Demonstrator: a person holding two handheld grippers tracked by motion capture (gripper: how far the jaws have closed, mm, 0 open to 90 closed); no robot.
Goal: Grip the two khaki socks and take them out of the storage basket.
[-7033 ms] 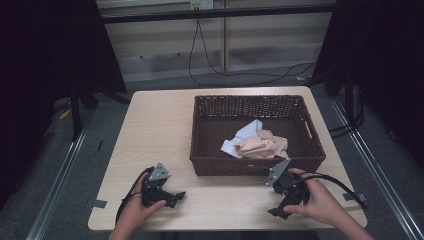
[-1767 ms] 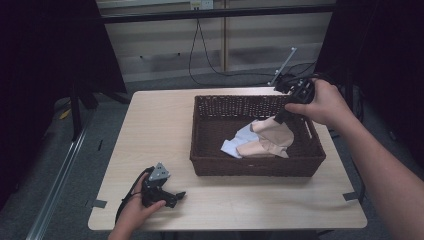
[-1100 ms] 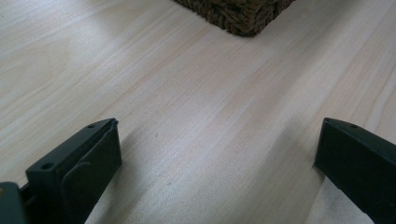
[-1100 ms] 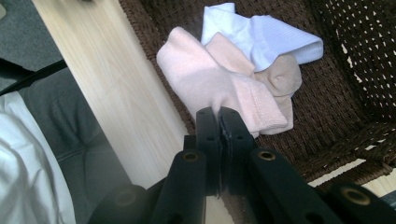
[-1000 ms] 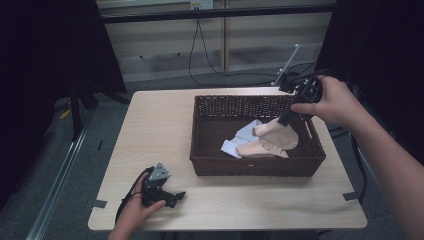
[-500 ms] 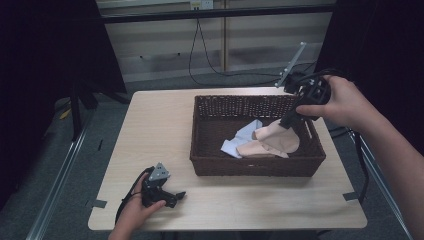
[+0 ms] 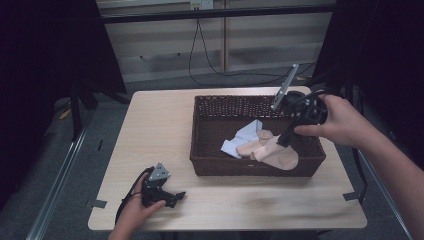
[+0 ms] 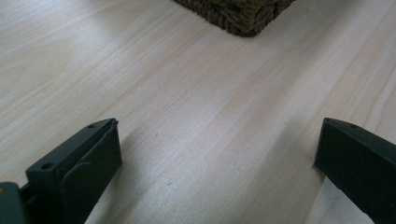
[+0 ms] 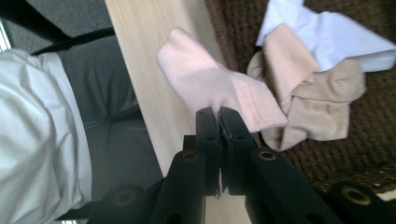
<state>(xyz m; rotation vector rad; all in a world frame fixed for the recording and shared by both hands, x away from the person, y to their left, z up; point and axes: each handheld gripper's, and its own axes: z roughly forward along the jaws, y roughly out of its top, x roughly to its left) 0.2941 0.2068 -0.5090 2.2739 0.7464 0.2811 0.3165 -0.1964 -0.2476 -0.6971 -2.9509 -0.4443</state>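
Since the frame a second earlier, the right gripper (image 7: pixel 283 142) had been shifted slightly, the pink sock (image 7: pixel 278 156) pinched in its jaws above the wicker basket (image 7: pixel 205 150). From the right gripper view, the pressed-together jaws on the cuff and the white sock (image 9: pixel 327 32) were seen clearly; the high view blurred them. The left gripper (image 8: pixel 217 163) was rested on the table (image 8: pixel 196 93), jaws spread wide, nothing held

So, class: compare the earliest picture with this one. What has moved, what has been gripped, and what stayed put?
The right gripper left the table's near edge, reached over the basket and now pinches a pink sock, lifting it from the pile. The left gripper stayed open on the table; the white sock and tan socks remain in the basket.
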